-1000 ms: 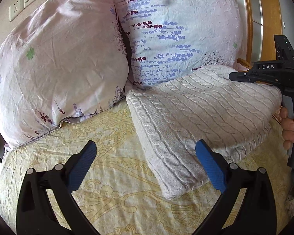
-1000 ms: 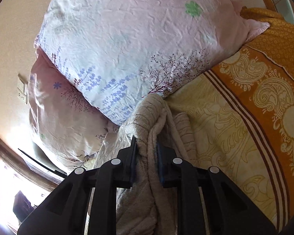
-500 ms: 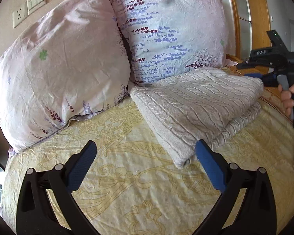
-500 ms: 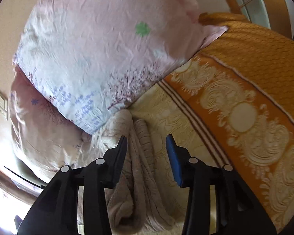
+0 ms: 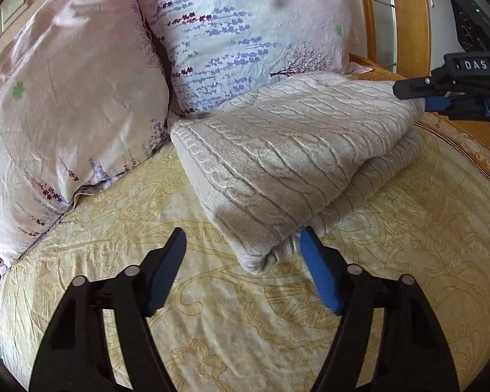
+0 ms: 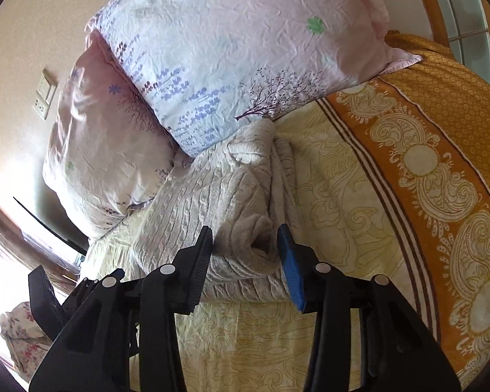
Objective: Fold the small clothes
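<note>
Both my hands have dropped toward the bed (image 5: 212,326), and my right fingers, clamped on the sweater's edge a second ago, have let go. One bed, two pillows (image 5: 65,98) (image 5: 245,32), one folded sweater (image 5: 277,150) against them. Left fingers (image 5: 241,261) have been closing, apart around its near corner, one just touching. Right fingers (image 6: 245,254) apart, straddling its edge.

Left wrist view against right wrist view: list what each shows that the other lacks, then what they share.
Only the left wrist view shows the sweater's near corner between the open jaws of the left gripper. Only the right wrist view shows the rolled fold end between the right gripper's open jaws, and the orange paisley border. Both show the folded cable-knit sweater, two floral pillows and the yellow bedspread.
</note>
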Action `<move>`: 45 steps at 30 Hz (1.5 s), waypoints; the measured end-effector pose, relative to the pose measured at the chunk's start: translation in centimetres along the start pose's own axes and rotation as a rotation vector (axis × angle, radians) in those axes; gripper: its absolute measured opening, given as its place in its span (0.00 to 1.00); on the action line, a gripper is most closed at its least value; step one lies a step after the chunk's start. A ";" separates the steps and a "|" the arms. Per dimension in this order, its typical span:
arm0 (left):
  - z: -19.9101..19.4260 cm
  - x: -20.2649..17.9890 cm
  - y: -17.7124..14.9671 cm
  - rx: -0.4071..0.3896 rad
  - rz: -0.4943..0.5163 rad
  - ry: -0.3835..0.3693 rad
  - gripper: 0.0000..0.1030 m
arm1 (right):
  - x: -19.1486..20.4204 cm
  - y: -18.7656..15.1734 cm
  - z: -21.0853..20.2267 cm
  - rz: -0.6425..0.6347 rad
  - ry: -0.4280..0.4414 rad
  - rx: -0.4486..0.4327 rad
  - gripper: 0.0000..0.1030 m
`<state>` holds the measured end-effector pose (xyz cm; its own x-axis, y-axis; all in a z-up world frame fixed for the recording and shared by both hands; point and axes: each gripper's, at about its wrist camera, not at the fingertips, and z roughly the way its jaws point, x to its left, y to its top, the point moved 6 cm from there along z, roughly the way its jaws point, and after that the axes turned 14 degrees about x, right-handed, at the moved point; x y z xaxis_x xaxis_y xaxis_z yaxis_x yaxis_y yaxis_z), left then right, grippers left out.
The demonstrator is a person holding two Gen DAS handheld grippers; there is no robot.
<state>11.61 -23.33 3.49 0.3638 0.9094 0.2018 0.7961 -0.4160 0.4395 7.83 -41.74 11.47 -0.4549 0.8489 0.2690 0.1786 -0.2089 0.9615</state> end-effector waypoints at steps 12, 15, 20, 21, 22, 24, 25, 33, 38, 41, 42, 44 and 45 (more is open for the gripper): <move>-1.0 1.9 -0.4 -0.016 -0.124 -0.178 0.10 | 1.5 -0.6 -2.9 -0.058 0.041 -0.091 0.12; -0.6 2.4 -0.8 0.007 -0.138 -0.203 0.09 | 1.7 -1.7 -2.7 -0.081 0.002 -0.073 0.11; 0.6 1.9 -1.7 0.054 -0.126 -0.207 0.09 | -0.3 -2.6 -0.6 -0.038 -0.079 0.012 0.11; 0.7 1.9 -1.9 0.064 -0.131 -0.213 0.09 | -0.6 -2.7 -0.3 -0.031 -0.087 0.029 0.11; 0.9 2.0 -2.1 0.075 -0.140 -0.220 0.09 | -0.9 -2.7 0.1 -0.025 -0.097 0.046 0.11; 1.4 2.0 -2.4 0.096 -0.150 -0.226 0.09 | -1.3 -2.9 0.7 -0.021 -0.115 0.065 0.11; 1.5 1.9 -2.4 0.100 -0.147 -0.219 0.09 | -1.4 -2.9 0.9 -0.020 -0.120 0.065 0.11; -2.3 1.4 -2.5 0.004 -0.090 -0.168 0.58 | -1.6 -1.4 -2.2 0.017 0.008 0.024 0.30; -5.2 2.0 0.3 -0.127 -0.139 -0.162 0.84 | -2.8 3.3 -2.9 0.104 0.072 -0.023 0.41; -4.4 1.3 2.6 -0.118 -0.170 -0.199 0.85 | -3.1 5.6 -0.7 0.140 0.066 0.018 0.41; -3.9 1.0 3.2 -0.107 -0.181 -0.216 0.85 | -3.1 6.2 0.1 0.147 0.060 0.034 0.41; -2.7 0.5 4.3 -0.076 -0.200 -0.214 0.85 | -3.1 7.1 1.6 0.153 0.041 0.059 0.41; -2.2 0.3 4.6 -0.062 -0.205 -0.199 0.85 | -2.9 7.5 2.1 0.149 0.036 0.065 0.41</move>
<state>14.27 -25.00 7.48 0.2911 0.9541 -0.0698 0.8341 -0.2174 0.5069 12.36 -44.76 17.77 -0.4499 0.7926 0.4116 0.3021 -0.2986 0.9053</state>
